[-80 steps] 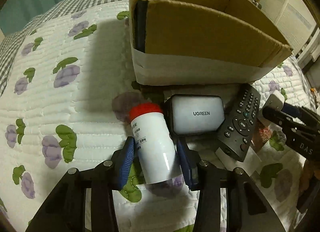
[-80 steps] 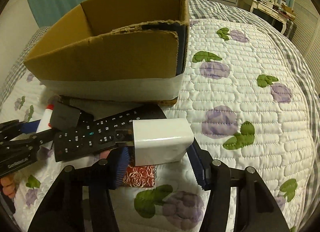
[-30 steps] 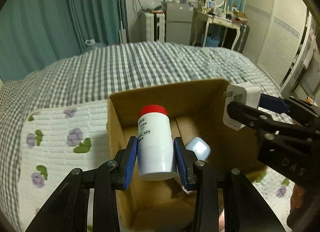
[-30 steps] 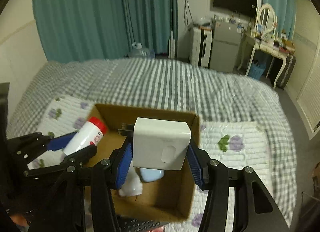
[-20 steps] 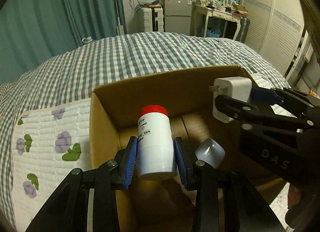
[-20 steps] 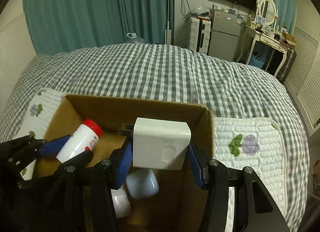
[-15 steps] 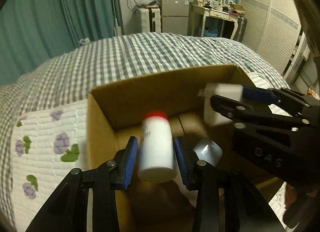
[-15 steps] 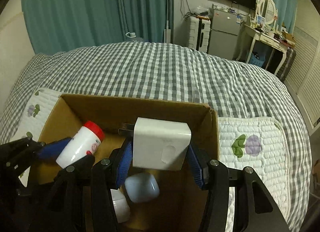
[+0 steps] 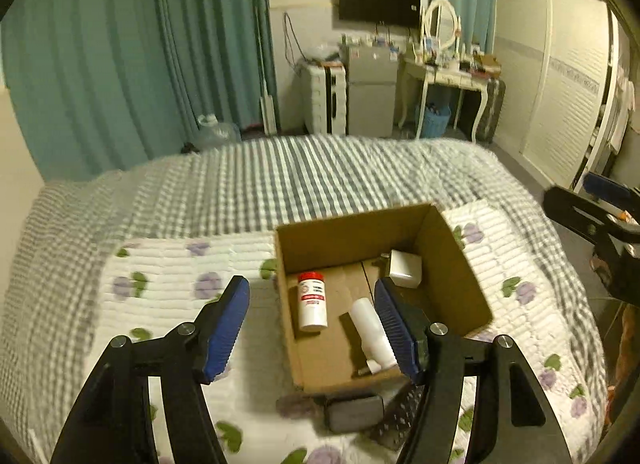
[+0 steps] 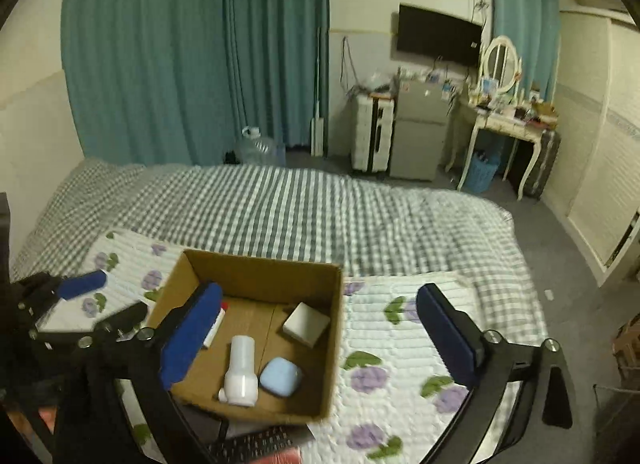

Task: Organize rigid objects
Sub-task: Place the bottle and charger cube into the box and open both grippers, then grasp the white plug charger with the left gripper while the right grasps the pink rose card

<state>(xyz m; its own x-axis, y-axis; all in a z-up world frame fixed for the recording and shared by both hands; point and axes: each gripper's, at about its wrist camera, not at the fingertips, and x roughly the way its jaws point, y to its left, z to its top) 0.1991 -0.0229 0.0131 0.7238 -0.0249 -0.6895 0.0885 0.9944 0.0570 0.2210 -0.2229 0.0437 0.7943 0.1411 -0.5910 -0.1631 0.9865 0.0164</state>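
An open cardboard box (image 9: 460,264) (image 10: 336,348) sits on the quilted bed. Inside lie a red-capped white bottle (image 9: 312,301), a white charger block (image 9: 405,274) (image 10: 306,323), a plain white bottle (image 9: 374,330) (image 10: 240,370) and a pale blue case (image 10: 281,377). My left gripper (image 9: 314,328) is open and empty, high above the box. My right gripper (image 10: 320,338) is open and empty, also above the box. A dark remote (image 10: 256,446) and a grey UGREEN block (image 9: 352,410) lie on the quilt in front of the box.
The white flowered quilt (image 9: 172,284) lies over a grey checked bedspread (image 10: 300,208). Teal curtains, a small fridge (image 10: 416,136) and a dressing table (image 10: 508,120) stand beyond the bed. The right gripper shows at the edge of the left wrist view (image 9: 592,216).
Both grippers opened and let go: the red-capped bottle and the white charger now lie in the box. Both grippers have risen well above it.
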